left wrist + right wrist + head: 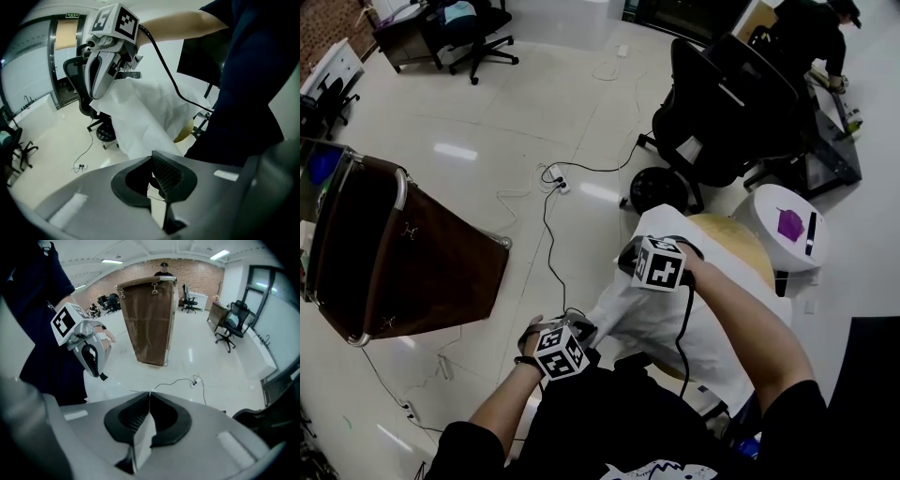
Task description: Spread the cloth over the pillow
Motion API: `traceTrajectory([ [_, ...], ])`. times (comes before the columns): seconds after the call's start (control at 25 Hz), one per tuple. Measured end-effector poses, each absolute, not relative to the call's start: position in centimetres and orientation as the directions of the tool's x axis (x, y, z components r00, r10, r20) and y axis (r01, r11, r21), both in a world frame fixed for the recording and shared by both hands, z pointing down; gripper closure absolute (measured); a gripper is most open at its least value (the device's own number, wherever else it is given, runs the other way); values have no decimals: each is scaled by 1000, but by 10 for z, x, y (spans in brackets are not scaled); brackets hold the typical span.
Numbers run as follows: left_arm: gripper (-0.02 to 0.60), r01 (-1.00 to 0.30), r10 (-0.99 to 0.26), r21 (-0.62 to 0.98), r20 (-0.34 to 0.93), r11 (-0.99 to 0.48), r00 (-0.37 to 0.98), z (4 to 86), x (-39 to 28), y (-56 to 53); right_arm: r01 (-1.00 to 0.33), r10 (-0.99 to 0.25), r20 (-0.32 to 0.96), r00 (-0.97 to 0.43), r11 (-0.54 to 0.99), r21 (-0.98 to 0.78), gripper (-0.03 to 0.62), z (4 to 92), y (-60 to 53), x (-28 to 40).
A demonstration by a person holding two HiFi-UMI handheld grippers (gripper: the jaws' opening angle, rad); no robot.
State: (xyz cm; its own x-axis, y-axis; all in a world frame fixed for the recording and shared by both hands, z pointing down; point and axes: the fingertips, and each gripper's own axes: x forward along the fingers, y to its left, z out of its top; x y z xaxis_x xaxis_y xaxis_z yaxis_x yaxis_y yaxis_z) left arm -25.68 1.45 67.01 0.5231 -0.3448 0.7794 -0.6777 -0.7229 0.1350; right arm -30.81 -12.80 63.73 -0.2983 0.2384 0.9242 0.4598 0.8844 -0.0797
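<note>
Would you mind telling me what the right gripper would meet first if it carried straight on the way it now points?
Probably the white floor, close to the black cable and short of the brown fabric bin. The right gripper, shut on the cloth, points steeply down, and depth is hard to judge.

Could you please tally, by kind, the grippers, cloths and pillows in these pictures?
grippers: 2, the left gripper and the right gripper
cloth: 1
pillow: 1
total: 4
</note>
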Motion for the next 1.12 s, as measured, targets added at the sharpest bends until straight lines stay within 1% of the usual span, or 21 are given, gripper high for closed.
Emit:
traceTrajectory([
  [0.2,581,-734,-400,49,813,-678,424,665,-300,5,356,150,889,-433,934,16,580,624,-153,-332],
  [0.28,581,-752,-409,24,827,-659,385,667,-317,2,318,110,880,-461,947,48,580,627,-160,-340],
  [0.36,581,-756,-402,15,840,-655,365,672,-327,1,299,83,887,-455,952,65,580,638,-163,-342],
  [0.48,581,-749,-388,23,845,-662,369,677,-327,0,309,66,912,-405,949,68,580,665,-162,-339],
  [0.84,581,-719,-354,69,835,-691,421,686,-301,-3,348,110,959,-260,937,-13,580,721,-148,-323],
  [1.0,581,-722,-360,68,832,-688,422,685,-305,-6,343,121,953,-279,939,-19,568,720,-147,-326],
  [1.12,581,-736,-384,54,826,-675,413,681,-313,-15,322,129,927,-352,947,-10,532,701,-146,-334],
])
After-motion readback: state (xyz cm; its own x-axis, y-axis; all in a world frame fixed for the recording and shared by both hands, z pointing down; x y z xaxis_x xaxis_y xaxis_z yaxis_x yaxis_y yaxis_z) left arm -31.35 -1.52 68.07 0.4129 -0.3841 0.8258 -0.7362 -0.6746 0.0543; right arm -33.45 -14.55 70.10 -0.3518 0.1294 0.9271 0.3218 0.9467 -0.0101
